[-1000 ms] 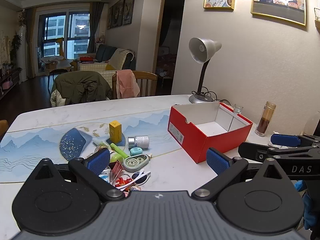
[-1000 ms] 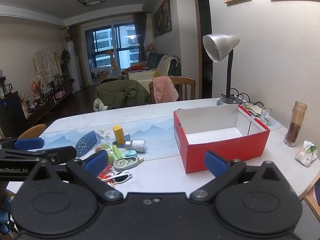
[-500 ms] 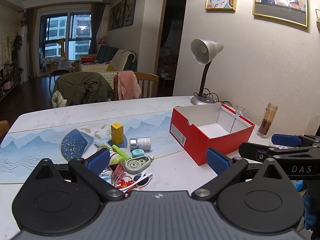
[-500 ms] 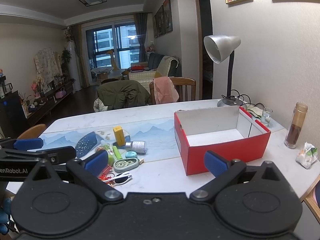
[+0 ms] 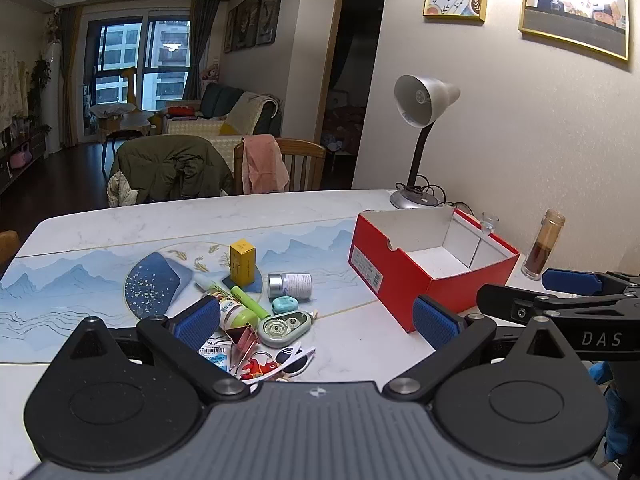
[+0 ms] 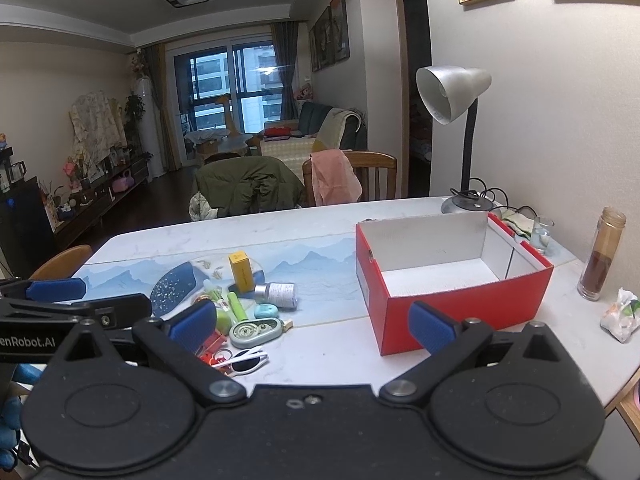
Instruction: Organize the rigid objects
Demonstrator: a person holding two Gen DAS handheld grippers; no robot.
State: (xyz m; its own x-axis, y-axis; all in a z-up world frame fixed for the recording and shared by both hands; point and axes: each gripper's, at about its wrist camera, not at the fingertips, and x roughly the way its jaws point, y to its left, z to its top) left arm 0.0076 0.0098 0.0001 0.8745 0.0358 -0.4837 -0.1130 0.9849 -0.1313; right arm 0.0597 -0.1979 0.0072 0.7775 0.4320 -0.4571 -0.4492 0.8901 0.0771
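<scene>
A heap of small items lies on the table runner: a yellow box, a silver-capped bottle, a teal eraser, a green correction-tape dispenser, a green tube and white sunglasses. To their right stands an open red box with a white, empty inside. My left gripper hovers open just short of the heap, holding nothing. My right gripper is open too, between the heap and the red box. Each gripper shows at the edge of the other's view.
A desk lamp stands behind the box by the wall. A tall jar of brown liquid, a small glass and a crumpled wrapper sit right of the box. Chairs with a jacket and a pink cloth line the far table edge.
Both views have shifted slightly: the heap and the red box sit a little farther up and away. Both grippers stay open and empty.
</scene>
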